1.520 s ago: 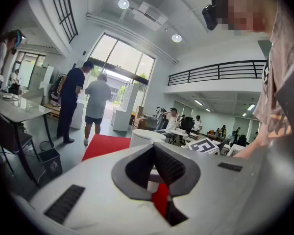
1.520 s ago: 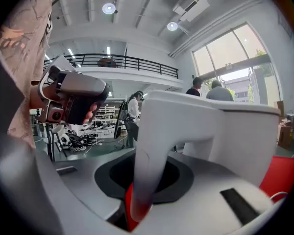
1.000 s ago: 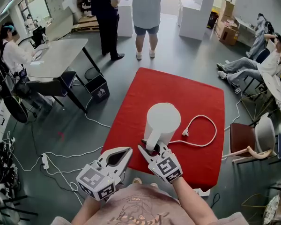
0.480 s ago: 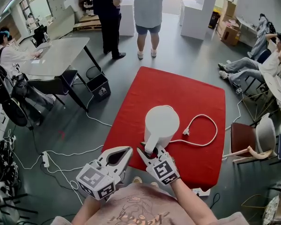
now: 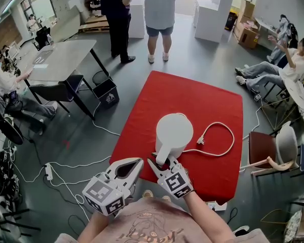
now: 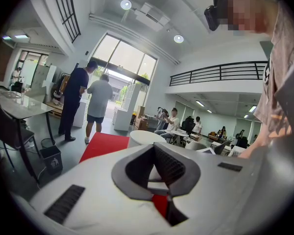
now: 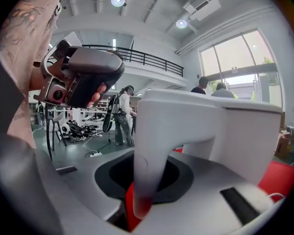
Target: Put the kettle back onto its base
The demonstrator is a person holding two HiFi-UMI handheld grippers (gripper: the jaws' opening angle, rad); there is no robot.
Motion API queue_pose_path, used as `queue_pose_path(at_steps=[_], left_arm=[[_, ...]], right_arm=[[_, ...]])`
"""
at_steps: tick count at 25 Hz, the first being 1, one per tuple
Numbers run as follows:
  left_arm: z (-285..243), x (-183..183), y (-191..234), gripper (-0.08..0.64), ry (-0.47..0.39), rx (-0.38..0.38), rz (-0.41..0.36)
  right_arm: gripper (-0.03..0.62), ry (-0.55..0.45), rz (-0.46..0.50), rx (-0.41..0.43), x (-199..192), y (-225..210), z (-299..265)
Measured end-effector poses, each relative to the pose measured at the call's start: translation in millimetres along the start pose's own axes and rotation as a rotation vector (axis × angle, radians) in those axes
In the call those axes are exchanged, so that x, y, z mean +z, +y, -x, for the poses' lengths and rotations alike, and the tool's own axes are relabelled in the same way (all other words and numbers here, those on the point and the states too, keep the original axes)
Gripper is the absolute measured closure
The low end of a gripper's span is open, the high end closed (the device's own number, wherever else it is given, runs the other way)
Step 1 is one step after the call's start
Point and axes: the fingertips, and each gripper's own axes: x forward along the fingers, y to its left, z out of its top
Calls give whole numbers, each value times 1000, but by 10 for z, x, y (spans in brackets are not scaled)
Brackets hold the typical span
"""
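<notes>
While the white kettle (image 5: 175, 130) is stood upright on the red-covered bench (image 5: 192, 97), near the middle of its near edge, its handle (image 7: 152, 155) is clamped between the fingers of the right gripper (image 5: 161, 162). The left gripper (image 5: 138, 162) is held by the near left corner, its fingers brought together on nothing. A white power cord (image 5: 200, 140) is looped toward the right edge. The bench is surrounded by grey floor (image 5: 207, 59). Two standing people (image 5: 157, 14) are seen beyond the far edge, and a grey desk (image 5: 66, 59) and a black bin (image 5: 105, 92) to the left.

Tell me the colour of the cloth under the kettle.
The cloth is red; head view shows it best.
</notes>
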Motion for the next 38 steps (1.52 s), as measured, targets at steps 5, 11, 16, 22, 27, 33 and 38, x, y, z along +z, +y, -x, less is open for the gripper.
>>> queue_pose_path(at_steps=[5, 11, 16, 22, 27, 33, 38], left_arm=[[34, -5, -20, 560, -2, -1, 1], [88, -12, -54, 560, 3, -7, -1], [94, -10, -88, 560, 0, -18, 0], [50, -30, -176, 560, 6, -48, -13], [-18, -56, -280, 560, 14, -85, -18], [-87, -77, -381, 560, 17, -121, -19], [-140, -54, -506, 559, 19, -146, -21]], right_arm=[[493, 0, -36, -8, -20, -24, -3], [406, 13, -72, -12, -21, -40, 35], [388, 16, -69, -23, -5, -54, 104], [388, 21, -66, -51, -69, -91, 301], [388, 6, -96, -96, -84, -136, 548], [388, -25, -138, -165, -70, -235, 923], [405, -62, -178, -184, 50, -293, 1148]])
